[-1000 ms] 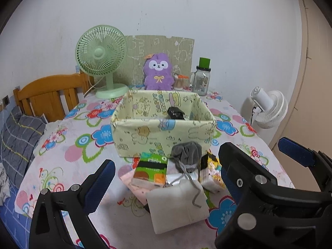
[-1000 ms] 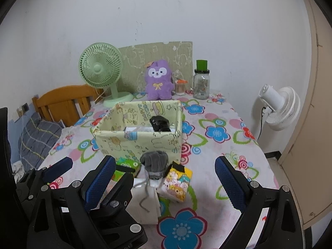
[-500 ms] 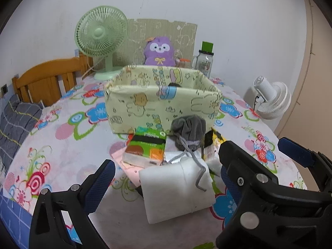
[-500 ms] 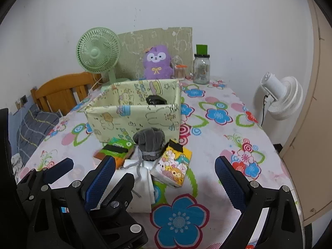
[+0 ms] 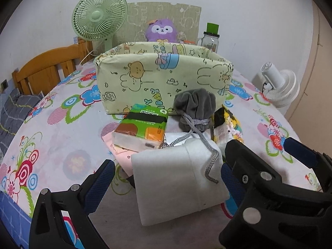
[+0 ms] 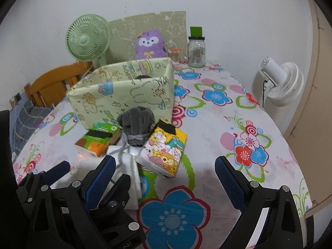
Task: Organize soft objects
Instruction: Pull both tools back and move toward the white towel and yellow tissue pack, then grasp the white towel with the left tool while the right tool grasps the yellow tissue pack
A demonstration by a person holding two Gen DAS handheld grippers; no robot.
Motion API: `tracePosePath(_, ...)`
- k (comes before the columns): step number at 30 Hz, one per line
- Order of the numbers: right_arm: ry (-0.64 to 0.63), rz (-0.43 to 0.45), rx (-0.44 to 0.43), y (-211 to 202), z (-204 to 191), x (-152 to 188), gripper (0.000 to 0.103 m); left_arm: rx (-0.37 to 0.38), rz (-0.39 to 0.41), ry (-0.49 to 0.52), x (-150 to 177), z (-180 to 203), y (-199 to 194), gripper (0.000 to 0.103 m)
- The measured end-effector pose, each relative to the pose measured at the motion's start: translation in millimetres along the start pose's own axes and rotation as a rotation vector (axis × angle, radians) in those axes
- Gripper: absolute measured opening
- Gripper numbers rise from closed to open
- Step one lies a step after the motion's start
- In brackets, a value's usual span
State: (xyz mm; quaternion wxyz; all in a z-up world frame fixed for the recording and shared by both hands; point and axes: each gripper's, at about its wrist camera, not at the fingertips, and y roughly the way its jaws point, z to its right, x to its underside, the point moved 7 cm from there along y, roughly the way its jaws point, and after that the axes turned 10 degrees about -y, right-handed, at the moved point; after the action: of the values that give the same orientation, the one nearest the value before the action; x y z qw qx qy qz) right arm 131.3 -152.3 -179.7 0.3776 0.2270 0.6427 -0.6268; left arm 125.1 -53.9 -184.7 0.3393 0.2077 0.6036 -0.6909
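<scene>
The left hand-held gripper (image 5: 166,184) hangs low over the table (image 5: 62,128), its blue-padded jaws spread wide on either side of a white pad (image 5: 176,186), holding nothing. The right hand-held gripper (image 6: 164,178) is likewise spread and empty, just beside the left one, which shows at the lower left of its view.

The soft things lie in a pile in front of a box (image 5: 161,81) printed with cartoon animals. The white pad is nearest; a grey pouch (image 5: 195,108) sits behind it, its cord (image 5: 207,151) trailing over the pad. A green tissue pack (image 5: 143,128) lies to the left, touching the pad's far edge, over something pink. A yellow tissue pack (image 6: 166,153) lies to the right of the pouch. A dark item in the box (image 6: 143,76) barely shows above the rim.

Behind the box stand a green fan (image 5: 99,18), a purple plush (image 5: 161,30) and a jar (image 5: 210,39).
</scene>
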Motion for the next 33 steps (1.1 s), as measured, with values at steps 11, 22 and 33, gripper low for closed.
tracePosePath(11,0.029,-0.045,0.013,16.6,12.8,10.2,0.098,-0.058,0.012,0.032,8.4,7.8,7.6,0.102)
tracePosePath(22,0.044,-0.067,-0.014,30.1,19.4,7.6,0.097,-0.074,-0.008,0.035,6.5,11.1,17.5,0.095)
tracePosePath(33,0.012,-0.093,-0.059,50.2,1.0,-1.1,0.086,-0.052,-0.006,0.040,-1.6,5.1,19.2,0.085)
